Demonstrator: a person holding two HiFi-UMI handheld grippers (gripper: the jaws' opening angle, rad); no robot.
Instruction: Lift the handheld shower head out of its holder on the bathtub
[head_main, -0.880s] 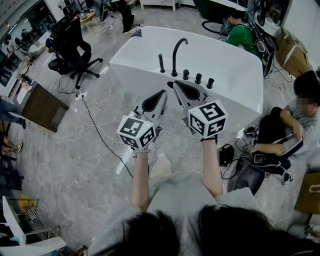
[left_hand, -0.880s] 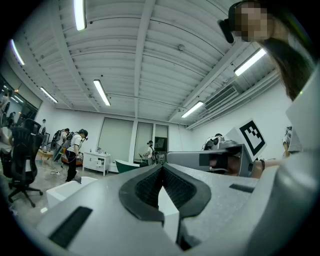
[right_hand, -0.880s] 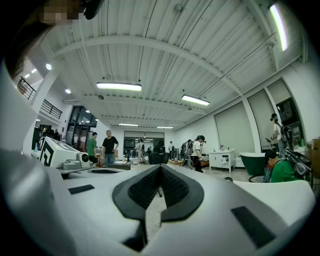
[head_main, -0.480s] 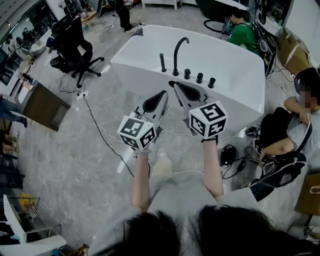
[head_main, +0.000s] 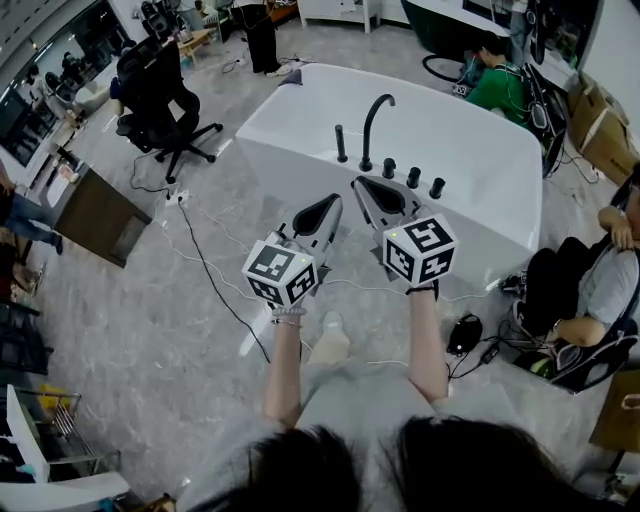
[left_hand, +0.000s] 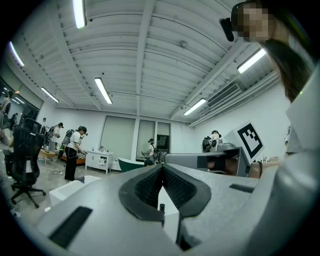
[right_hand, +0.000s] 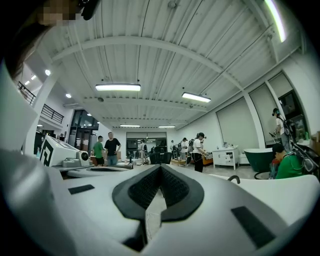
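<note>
The white bathtub (head_main: 300, 105) stands ahead of me in the head view. On its near rim the black handheld shower head (head_main: 341, 143) stands upright in its holder, left of the curved black faucet (head_main: 372, 125) and three black knobs (head_main: 413, 178). My left gripper (head_main: 327, 205) and right gripper (head_main: 362, 186) are held level side by side, short of the tub's near wall, both shut with nothing in them. In the left gripper view the jaws (left_hand: 161, 169) meet at the tip, and a thin black post (left_hand: 161, 206) shows below them. The right gripper (right_hand: 160, 168) also has its jaws together.
A black office chair (head_main: 160, 90) and a brown cabinet (head_main: 90, 215) stand to the left. Cables (head_main: 200, 255) trail over the grey floor. A person (head_main: 590, 290) sits on the floor at the right and another in green (head_main: 505, 80) crouches beyond the tub.
The head view has shifted, so the tub now sits a little lower and further right. Both grippers stay shut and side by side. The person seated at the right has leaned away.
</note>
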